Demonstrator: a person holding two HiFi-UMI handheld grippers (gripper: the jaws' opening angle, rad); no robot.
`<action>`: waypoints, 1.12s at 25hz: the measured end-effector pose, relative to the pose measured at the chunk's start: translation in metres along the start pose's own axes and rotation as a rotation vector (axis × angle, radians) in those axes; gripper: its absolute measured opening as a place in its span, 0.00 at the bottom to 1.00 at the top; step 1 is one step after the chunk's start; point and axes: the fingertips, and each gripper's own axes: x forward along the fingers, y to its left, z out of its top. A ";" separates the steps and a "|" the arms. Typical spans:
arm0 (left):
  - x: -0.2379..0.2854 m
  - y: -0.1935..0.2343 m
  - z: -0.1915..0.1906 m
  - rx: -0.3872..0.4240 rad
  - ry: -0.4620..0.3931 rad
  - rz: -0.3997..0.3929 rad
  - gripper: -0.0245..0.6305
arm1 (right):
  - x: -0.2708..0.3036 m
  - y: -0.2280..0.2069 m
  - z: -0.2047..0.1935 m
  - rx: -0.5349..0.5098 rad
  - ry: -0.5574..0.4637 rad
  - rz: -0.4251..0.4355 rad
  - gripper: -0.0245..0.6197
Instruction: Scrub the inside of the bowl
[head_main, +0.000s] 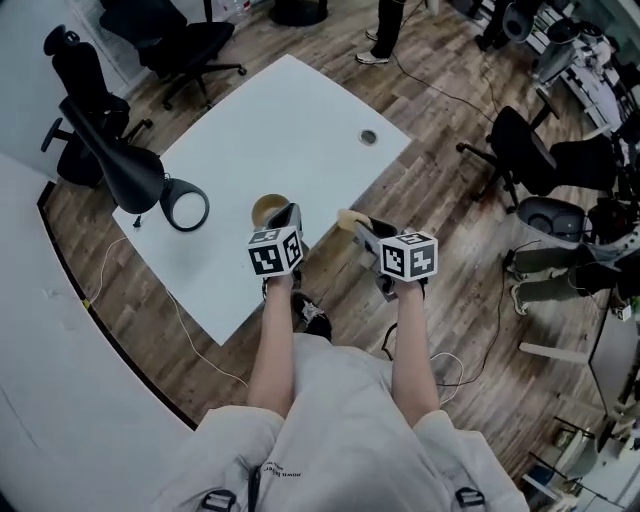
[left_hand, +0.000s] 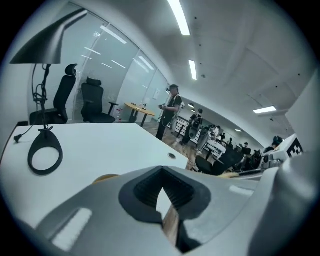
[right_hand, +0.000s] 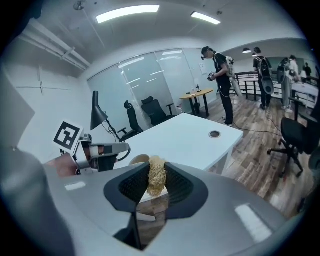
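Scrubber (right_hand: 156, 184) of pale fibre clamped in right gripper (right_hand: 156, 172); left gripper (left_hand: 161, 172) closed on nothing, beside bowl (head_main: 266, 208).

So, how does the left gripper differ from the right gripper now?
The left gripper is shut on nothing; the right gripper clamps a fibrous scrubber. The left gripper is over the table, beside the bowl; the right gripper is past its edge. Both carry marker cubes.

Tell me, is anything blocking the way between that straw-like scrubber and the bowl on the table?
Nothing visible does. The scrubber, clamped in the right hand-held gripper, has only open air ahead of it up to the bowl. The left hand-held gripper sits close beside the bowl's rim, off to one side of that path.
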 end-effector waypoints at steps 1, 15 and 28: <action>0.005 0.009 0.005 -0.027 -0.013 0.014 0.04 | 0.006 -0.003 0.004 -0.018 0.013 0.005 0.21; -0.005 0.120 -0.003 -0.175 -0.063 0.148 0.04 | 0.124 0.019 0.032 -0.209 0.135 0.150 0.21; -0.059 0.171 -0.009 -0.360 -0.135 0.483 0.04 | 0.222 0.095 0.085 -0.412 0.257 0.551 0.21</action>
